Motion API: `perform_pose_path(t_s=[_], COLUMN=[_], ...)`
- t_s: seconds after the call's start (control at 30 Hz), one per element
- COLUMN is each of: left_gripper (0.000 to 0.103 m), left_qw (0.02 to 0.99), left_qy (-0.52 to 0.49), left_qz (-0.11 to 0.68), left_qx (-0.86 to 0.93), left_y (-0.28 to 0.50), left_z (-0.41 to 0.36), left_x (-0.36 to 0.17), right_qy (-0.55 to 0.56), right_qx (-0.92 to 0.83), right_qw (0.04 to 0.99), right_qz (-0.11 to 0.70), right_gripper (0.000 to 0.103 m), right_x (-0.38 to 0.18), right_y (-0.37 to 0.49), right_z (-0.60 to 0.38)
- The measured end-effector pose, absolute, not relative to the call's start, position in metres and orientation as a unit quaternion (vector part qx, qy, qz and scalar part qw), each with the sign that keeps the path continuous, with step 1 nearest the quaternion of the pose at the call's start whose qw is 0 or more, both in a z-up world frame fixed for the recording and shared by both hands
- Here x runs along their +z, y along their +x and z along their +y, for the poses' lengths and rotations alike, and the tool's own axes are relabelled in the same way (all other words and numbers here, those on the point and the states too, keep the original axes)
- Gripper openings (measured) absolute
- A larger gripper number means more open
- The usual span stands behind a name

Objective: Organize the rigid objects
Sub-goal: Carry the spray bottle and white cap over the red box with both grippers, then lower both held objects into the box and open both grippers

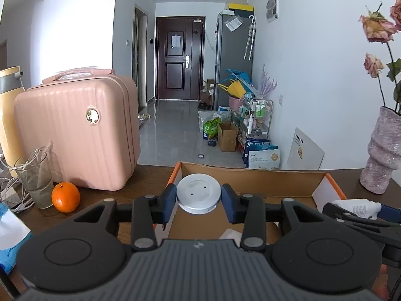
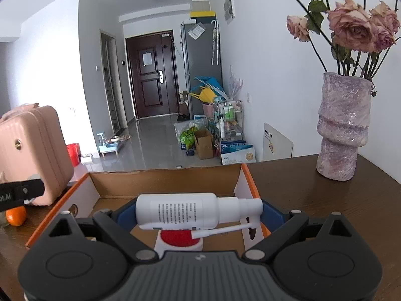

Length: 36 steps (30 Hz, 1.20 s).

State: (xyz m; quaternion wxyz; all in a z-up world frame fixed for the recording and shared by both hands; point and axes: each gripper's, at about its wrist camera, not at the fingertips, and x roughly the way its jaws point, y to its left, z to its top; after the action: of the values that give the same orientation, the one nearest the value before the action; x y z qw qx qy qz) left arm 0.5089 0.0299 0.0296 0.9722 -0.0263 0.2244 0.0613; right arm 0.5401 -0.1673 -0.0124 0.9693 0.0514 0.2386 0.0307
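Observation:
My left gripper [image 1: 199,200] is shut on a round silver disc [image 1: 198,193] and holds it above the left part of an open cardboard box with orange edges [image 1: 250,176]. My right gripper [image 2: 198,213] is shut on a white spray bottle [image 2: 185,210] lying sideways, nozzle to the right, above the same box [image 2: 160,178]. A red round object on a white base [image 2: 179,239] lies in the box under the bottle. The right gripper with the bottle [image 1: 358,207] shows at the right edge of the left wrist view.
A pink hard case [image 1: 77,130], an orange [image 1: 65,197], a glass with cables [image 1: 35,175] and a yellow flask [image 1: 8,110] stand left of the box on the dark wooden table. A purple vase of dried roses [image 2: 342,125] stands at the right.

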Motion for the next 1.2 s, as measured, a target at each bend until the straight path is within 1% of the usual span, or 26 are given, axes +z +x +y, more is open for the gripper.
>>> perform_pose_path(t_s=[0.43,0.73,0.8,0.87,0.93,0.97,1.0,1.03,1.2], left_gripper=[0.040,0.040,0.049,0.070,0.078,0.085,0.091,0.103,0.103], left_qw=[0.958,0.953,0.952,0.952,0.954,0.955,0.956,0.956,0.959], left_qy=[-0.012,-0.009,-0.005,-0.002,-0.003,-0.005,-0.008,-0.010,-0.008], left_qz=[0.278,0.299,0.302,0.300,0.291,0.288,0.286,0.281,0.271], left_qx=[0.062,0.055,0.055,0.064,0.071,0.072,0.073,0.078,0.084], left_y=[0.557,0.565,0.565,0.564,0.562,0.561,0.560,0.558,0.555], left_z=[0.041,0.043,0.042,0.043,0.044,0.045,0.046,0.047,0.046], left_x=[0.001,-0.014,-0.015,-0.013,-0.011,-0.010,-0.008,-0.007,-0.004], right_qy=[0.048,0.042,0.042,0.043,0.045,0.045,0.046,0.047,0.046], right_qx=[0.031,0.024,0.027,0.026,0.021,0.018,0.016,0.016,0.018], right_qw=[0.960,0.957,0.955,0.952,0.952,0.952,0.953,0.954,0.954], right_qz=[0.272,0.286,0.291,0.301,0.302,0.301,0.298,0.297,0.295], right_gripper=[0.097,0.097,0.098,0.098,0.100,0.103,0.103,0.103,0.103], right_x=[-0.026,-0.034,-0.034,-0.036,-0.036,-0.036,-0.035,-0.034,-0.033], right_y=[0.567,0.573,0.573,0.575,0.575,0.574,0.573,0.573,0.571], right_z=[-0.164,-0.164,-0.164,-0.164,-0.165,-0.166,-0.166,-0.167,-0.166])
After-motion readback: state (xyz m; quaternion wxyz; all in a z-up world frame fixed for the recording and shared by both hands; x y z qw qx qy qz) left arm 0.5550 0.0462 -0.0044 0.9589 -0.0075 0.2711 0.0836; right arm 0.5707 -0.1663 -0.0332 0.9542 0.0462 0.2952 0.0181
